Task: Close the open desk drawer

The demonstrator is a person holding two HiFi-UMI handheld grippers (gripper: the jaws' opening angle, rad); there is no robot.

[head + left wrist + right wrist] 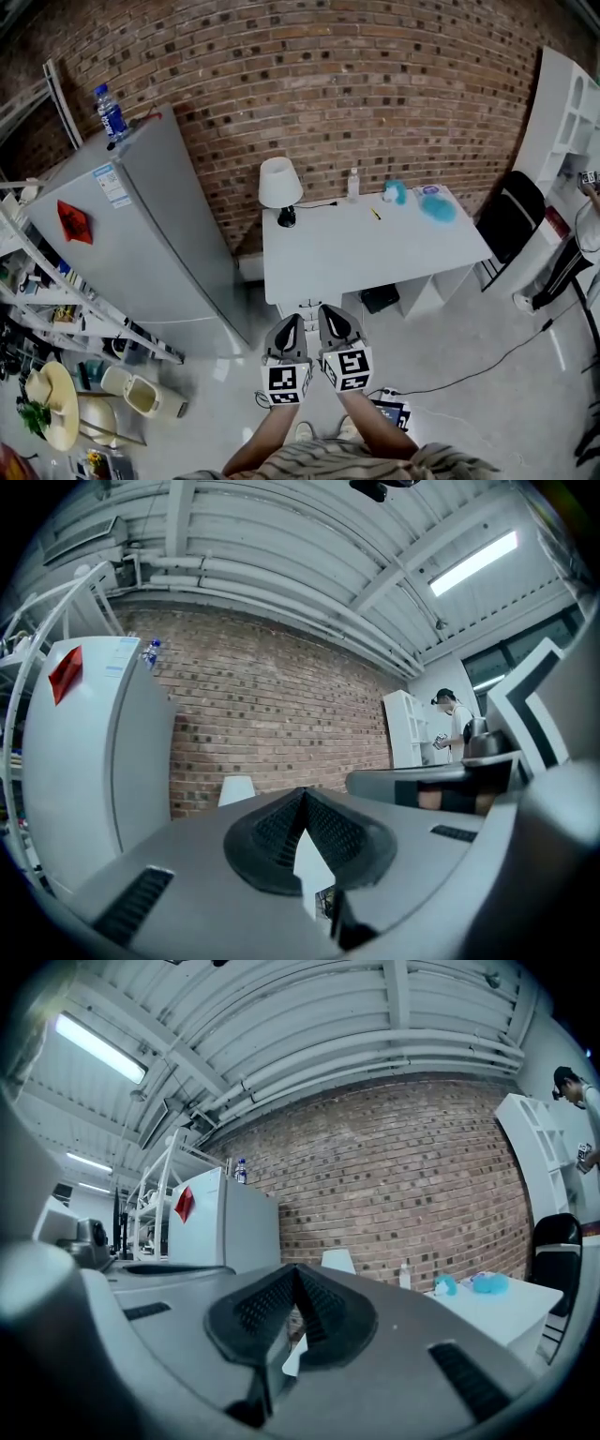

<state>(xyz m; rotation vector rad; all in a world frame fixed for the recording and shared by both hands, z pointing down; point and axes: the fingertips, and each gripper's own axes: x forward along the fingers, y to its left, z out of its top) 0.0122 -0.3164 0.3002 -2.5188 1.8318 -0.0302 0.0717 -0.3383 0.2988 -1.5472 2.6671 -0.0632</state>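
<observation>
both grippers are held side by side, pointing level. the left gripper (302, 795) has its jaws pressed together with nothing between them; the right gripper (295, 1270) is likewise closed and empty. just beyond their tips stands the white desk (375, 248), with its drawer (305, 303) under the near edge; how far out it sits i cannot tell. a clear bottle (352, 184) stands at the desk's far edge, its contents unreadable. well off to the left gripper's left, a blue-labelled water bottle (110, 111) tops the fridge (141, 216).

The desk (375, 253) drawer is too small to make out
</observation>
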